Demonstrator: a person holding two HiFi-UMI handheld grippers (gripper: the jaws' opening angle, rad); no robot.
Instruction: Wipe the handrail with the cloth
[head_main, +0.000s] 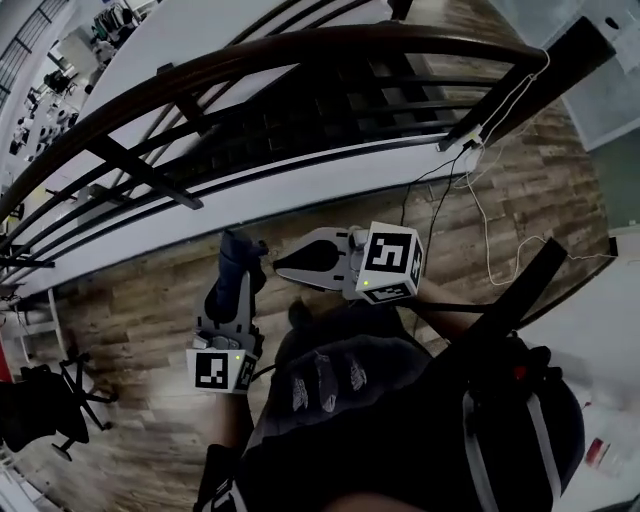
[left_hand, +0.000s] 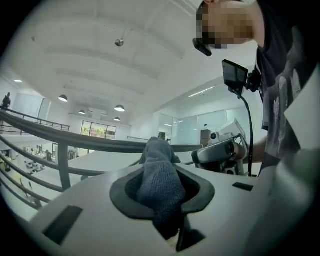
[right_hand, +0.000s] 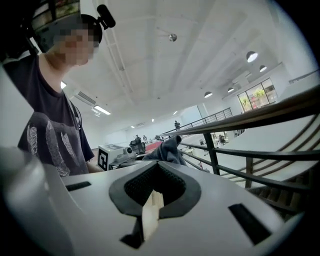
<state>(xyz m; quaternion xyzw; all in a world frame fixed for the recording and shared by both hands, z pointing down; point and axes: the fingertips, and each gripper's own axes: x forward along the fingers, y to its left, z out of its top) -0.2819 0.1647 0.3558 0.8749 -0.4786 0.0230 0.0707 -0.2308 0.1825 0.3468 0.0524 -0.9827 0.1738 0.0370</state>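
Note:
A dark curved handrail (head_main: 300, 50) arcs across the top of the head view, beyond both grippers. My left gripper (head_main: 240, 285) points up at it, shut on a grey-blue knitted cloth (head_main: 238, 252). In the left gripper view the cloth (left_hand: 159, 175) stands out of the jaws, with the handrail (left_hand: 75, 141) some way behind it and no contact between them. To the right, my right gripper (head_main: 290, 266) points left toward the cloth, shut with nothing in it. The right gripper view shows its shut jaws (right_hand: 154, 197), the cloth (right_hand: 170, 149) just ahead and the handrail (right_hand: 260, 114) at the right.
Dark rails and slanted balusters (head_main: 140, 170) run under the handrail in front of a white ledge (head_main: 200, 215). White and black cables (head_main: 470, 190) trail over the wooden floor (head_main: 130, 320). An office chair (head_main: 50, 405) stands at the lower left.

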